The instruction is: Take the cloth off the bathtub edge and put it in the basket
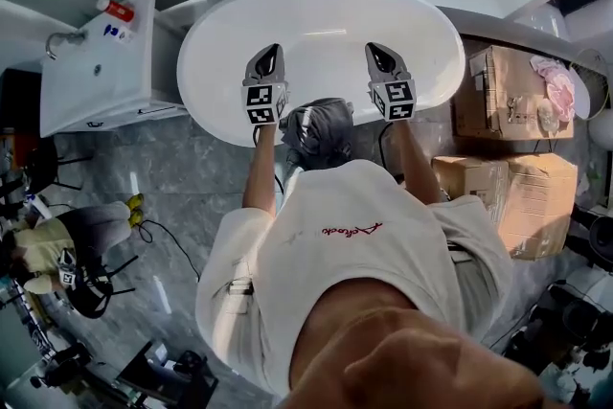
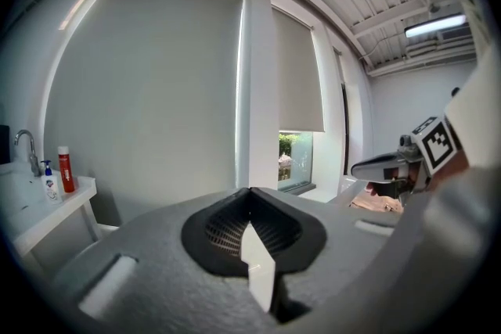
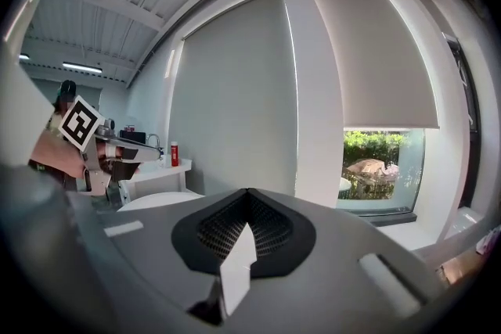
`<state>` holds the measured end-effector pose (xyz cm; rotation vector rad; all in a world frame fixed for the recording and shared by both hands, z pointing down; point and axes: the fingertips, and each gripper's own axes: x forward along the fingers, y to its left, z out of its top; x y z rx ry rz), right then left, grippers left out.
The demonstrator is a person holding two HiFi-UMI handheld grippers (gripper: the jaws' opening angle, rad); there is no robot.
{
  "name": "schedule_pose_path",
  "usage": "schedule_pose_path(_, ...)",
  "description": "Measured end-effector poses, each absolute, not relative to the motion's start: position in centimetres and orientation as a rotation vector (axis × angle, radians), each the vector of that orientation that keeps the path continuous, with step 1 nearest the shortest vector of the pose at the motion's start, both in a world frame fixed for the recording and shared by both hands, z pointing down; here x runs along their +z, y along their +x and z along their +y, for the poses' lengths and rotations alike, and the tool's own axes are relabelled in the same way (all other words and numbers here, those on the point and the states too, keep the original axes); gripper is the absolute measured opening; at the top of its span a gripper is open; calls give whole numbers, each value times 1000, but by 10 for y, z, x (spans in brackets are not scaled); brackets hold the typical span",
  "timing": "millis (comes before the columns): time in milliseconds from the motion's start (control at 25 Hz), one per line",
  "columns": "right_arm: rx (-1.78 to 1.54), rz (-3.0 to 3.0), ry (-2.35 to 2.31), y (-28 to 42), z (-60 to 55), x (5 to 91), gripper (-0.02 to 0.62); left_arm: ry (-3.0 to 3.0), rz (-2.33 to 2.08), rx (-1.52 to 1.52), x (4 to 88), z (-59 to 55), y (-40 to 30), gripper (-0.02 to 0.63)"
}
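Head view is showing the gray cloth (image 1: 321, 127) lying draped over the near rim of the white bathtub (image 1: 316, 19), while farther out the left tongs (image 1: 271, 53) and right tongs (image 1: 376, 51) are hovering side by side above the bathtub, both pinched shut and empty.

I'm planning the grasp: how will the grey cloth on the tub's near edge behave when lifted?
The cloth lies bunched in soft folds over the bathtub rim, so it will likely be floppy and droop when pinched. It is a small heap, so probably light. On that smooth rounded rim it may slide if nudged.
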<state>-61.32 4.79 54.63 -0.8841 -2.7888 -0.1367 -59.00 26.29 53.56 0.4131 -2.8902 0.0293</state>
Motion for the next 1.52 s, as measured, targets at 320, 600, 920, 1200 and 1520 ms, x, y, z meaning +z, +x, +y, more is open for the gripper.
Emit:
schedule_pose_path(320,-119,-2774,-807,-631,63,563,6,447,-2842,-22,558,289,-602,0)
schedule_pose_path(600,-122,-2718,-754,-630,73,594,6,499,-2782,-31,586,305,-611,0)
schedule_pose_path(920,-106,-2625,-725,-622,71,651,6,500,-2662,-76,652,302,-600,0)
schedule_pose_path(1200,-82,-2476,-727,-577,76,719,6,494,-2523,-126,717,297,-550,0)
schedule_pose_path(1520,-70,-2331,-719,-535,83,791,6,470,-2408,-169,776,292,-510,0)
